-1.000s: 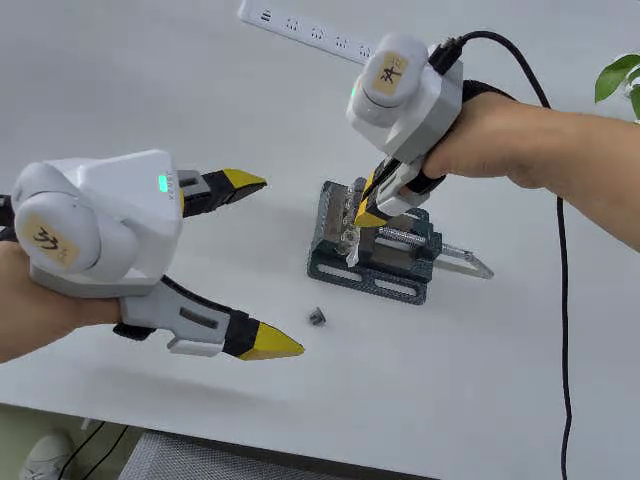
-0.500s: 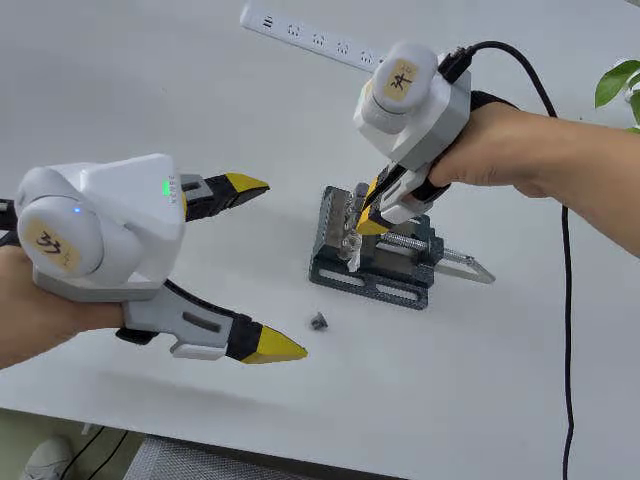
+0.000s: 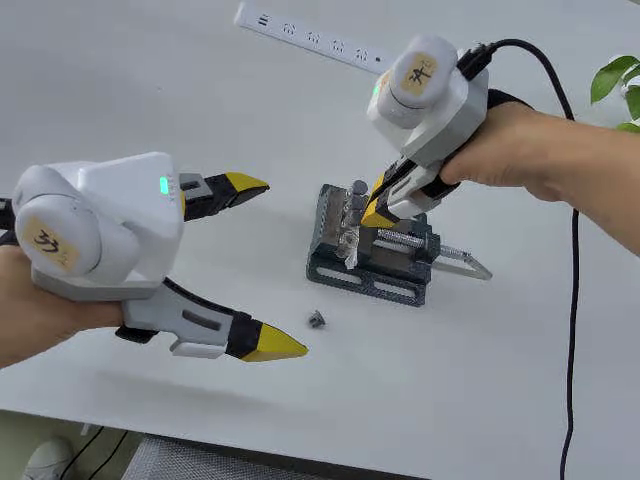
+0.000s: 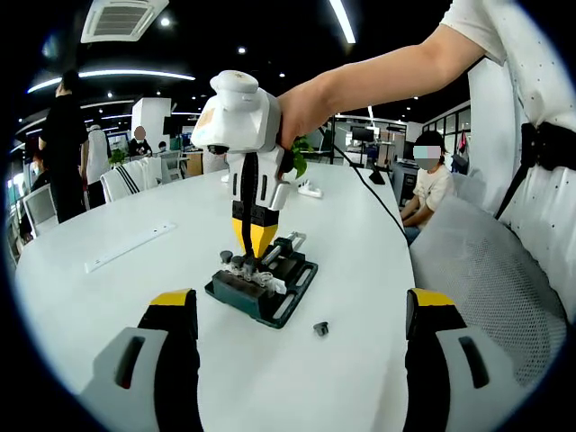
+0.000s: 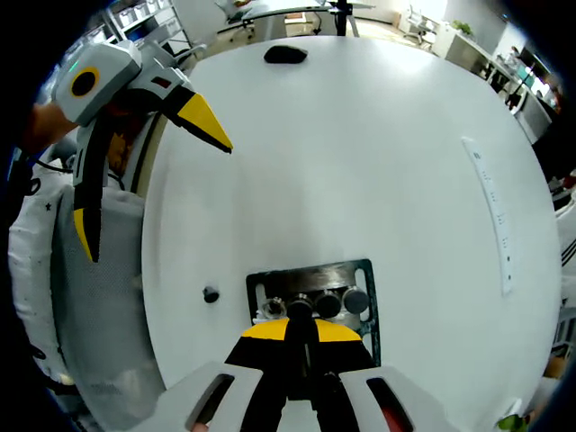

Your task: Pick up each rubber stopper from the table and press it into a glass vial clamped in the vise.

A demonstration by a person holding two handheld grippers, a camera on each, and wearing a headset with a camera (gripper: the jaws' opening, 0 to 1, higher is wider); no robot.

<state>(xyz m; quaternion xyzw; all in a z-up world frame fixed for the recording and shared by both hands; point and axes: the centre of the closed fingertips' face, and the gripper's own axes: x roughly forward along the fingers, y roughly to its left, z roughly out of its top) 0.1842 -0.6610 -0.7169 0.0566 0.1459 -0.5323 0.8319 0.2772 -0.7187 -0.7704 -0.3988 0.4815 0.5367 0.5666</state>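
Right hand-held gripper [image 3: 372, 213] closed above metal vise [image 3: 375, 284], left hand-held gripper [image 3: 272, 265] agape (yellow-tipped)

Bare table [image 3: 200, 90] between wide-open left gripper [image 3: 280, 265] and loose stopper [image 3: 317, 319]: path free. Vise [image 3: 365, 280] stands just behind stopper. Right gripper [image 3: 372, 213], jaws together, hangs over vise top, blocks approach from above. Cable [image 3: 573, 300] trails along right side. Power strip [image 3: 310, 35] far back, well apart.

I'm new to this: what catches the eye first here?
The left hand-held gripper, jaws wide open, looms near left. The right hand-held gripper points shut yellow tips down at the dark vise mid-table; one small rubber stopper lies loose in front of it.
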